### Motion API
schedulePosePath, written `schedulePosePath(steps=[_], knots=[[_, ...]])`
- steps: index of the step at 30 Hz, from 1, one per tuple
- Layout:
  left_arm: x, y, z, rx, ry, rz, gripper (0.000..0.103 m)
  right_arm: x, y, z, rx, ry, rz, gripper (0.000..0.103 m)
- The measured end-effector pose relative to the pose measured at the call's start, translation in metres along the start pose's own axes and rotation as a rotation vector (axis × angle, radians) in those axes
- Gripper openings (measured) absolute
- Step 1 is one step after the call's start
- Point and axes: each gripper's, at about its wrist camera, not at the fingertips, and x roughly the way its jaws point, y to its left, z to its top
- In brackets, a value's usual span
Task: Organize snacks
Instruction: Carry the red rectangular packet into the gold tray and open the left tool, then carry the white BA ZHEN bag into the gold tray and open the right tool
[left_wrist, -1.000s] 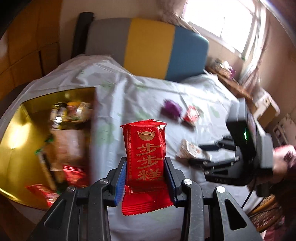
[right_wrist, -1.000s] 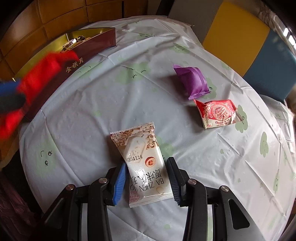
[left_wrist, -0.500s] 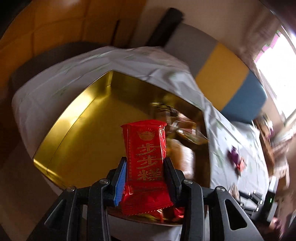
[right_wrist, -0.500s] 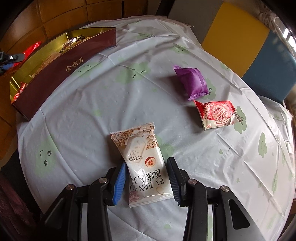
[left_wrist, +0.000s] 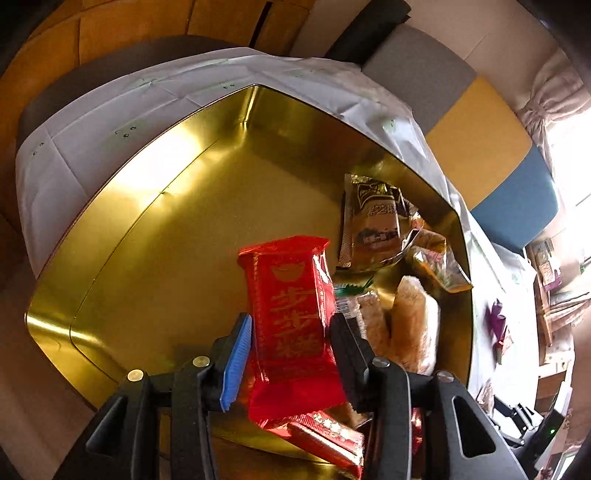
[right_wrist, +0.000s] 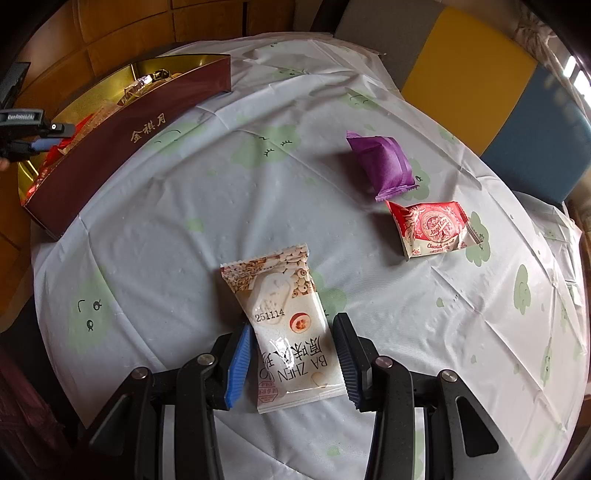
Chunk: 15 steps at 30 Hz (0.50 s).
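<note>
My left gripper (left_wrist: 291, 332) hangs over the gold tin (left_wrist: 155, 229), pointing down into it. Its jaws are opening, and the red packet (left_wrist: 291, 295) with gold characters stands tilted and loose between them, low over the other snacks. In the right wrist view my left gripper (right_wrist: 33, 144) shows at the tin's (right_wrist: 110, 147) far left end. My right gripper (right_wrist: 293, 339) rests on the table, shut on a white packet (right_wrist: 280, 306) that lies flat on the cloth.
Several snacks lie in the tin's right half: a brown packet (left_wrist: 373, 221), rice cakes (left_wrist: 410, 325), and another red packet (left_wrist: 325, 439) at the near rim. A purple packet (right_wrist: 380, 162) and a red-and-white packet (right_wrist: 428, 229) lie on the tablecloth. A grey, yellow and blue chair back (right_wrist: 465, 70) stands behind the table.
My left gripper swung from above the tablecloth to over the tin, rolled and sank. The red packet now sits tilted and looser between the jaws. My right gripper and the white packet stayed still.
</note>
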Motion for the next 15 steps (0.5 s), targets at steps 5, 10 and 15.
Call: schedulePosePath(steps=[5,10,15], knots=[[-0.015,-0.001,-0.002,0.033,-0.059,0.043,0.045,0.000,0.000,0.000,-0.007,-0.002,-0.004,0.044],[-0.033,-0.011,-0.010,0.096,-0.117,0.093,0.045,-0.001,0.001,-0.001,-0.017,-0.008,-0.012,0.042],[-0.046,-0.025,-0.020,0.148,-0.147,0.119,0.045,-0.001,-0.001,-0.001,-0.001,-0.007,-0.005,0.042]])
